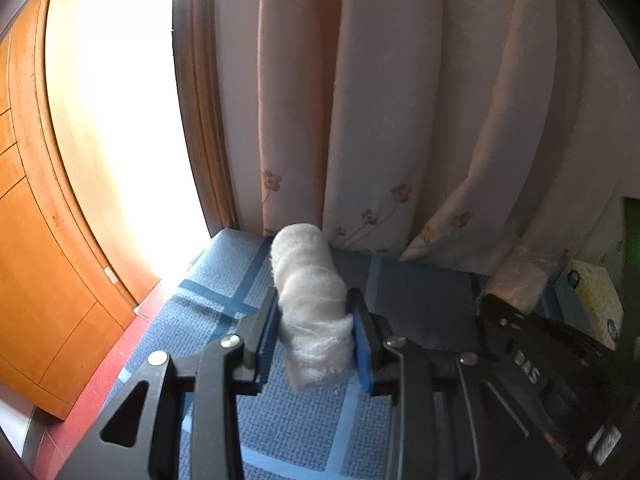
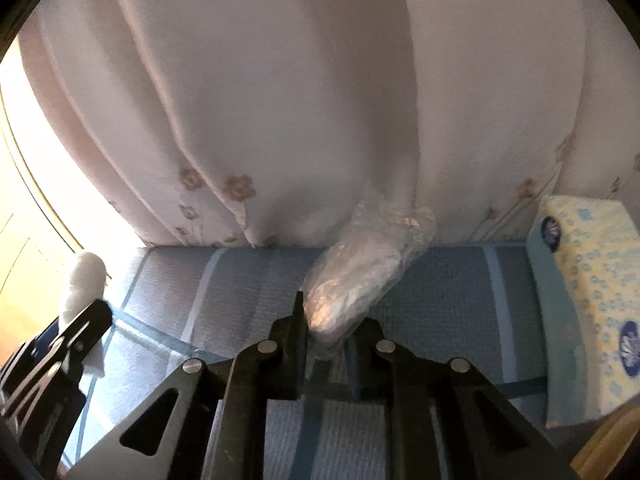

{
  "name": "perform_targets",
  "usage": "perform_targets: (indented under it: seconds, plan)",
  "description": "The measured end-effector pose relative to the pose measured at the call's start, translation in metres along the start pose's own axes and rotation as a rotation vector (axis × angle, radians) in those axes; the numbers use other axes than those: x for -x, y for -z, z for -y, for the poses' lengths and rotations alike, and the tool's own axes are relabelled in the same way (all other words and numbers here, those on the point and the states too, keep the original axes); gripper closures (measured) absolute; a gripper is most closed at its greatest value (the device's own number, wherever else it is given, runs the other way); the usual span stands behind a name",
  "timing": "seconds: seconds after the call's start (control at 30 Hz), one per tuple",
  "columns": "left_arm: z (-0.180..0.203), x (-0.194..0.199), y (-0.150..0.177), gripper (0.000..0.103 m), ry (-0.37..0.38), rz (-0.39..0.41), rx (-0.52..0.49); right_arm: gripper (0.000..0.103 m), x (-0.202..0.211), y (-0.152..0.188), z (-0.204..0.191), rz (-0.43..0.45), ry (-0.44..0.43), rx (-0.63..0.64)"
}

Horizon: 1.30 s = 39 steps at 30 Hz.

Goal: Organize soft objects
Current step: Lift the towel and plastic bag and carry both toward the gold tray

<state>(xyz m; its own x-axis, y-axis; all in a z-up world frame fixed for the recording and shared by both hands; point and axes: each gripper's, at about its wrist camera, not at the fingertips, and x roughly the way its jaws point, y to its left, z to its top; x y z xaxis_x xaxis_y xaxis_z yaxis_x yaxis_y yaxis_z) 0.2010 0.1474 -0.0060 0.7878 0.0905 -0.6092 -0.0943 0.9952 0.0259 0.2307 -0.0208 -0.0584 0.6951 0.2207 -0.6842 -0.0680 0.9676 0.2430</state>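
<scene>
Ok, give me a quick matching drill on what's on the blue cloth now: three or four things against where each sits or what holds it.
Things:
1. white cloth roll
2. plastic-wrapped roll
3. tissue pack
4. curtain

Places:
a. far right on the blue cloth
b. between the left gripper pads
c. hanging behind
d. between the right gripper pads

Pairs: 1-b, 2-d, 3-a, 4-c

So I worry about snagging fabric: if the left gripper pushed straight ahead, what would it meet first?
Probably the curtain: past the white cloth roll that the left gripper holds, only bare blue mat shows before it. Depth is unclear.
</scene>
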Motion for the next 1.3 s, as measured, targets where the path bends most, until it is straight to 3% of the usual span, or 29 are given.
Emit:
perform_targets:
  seconds: [0.67,1.3]
  plan:
    - [0.006,0.001,0.003,0.07,-0.002,0.01,-0.002,0.086,0.095,0.046,-0.019,0.257,0.064,0.152]
    - [0.021,0.016,0.027,0.07,0.031,0.014,-0.012,0.086,0.148,0.078,-0.019,0.315,0.039,0.231]
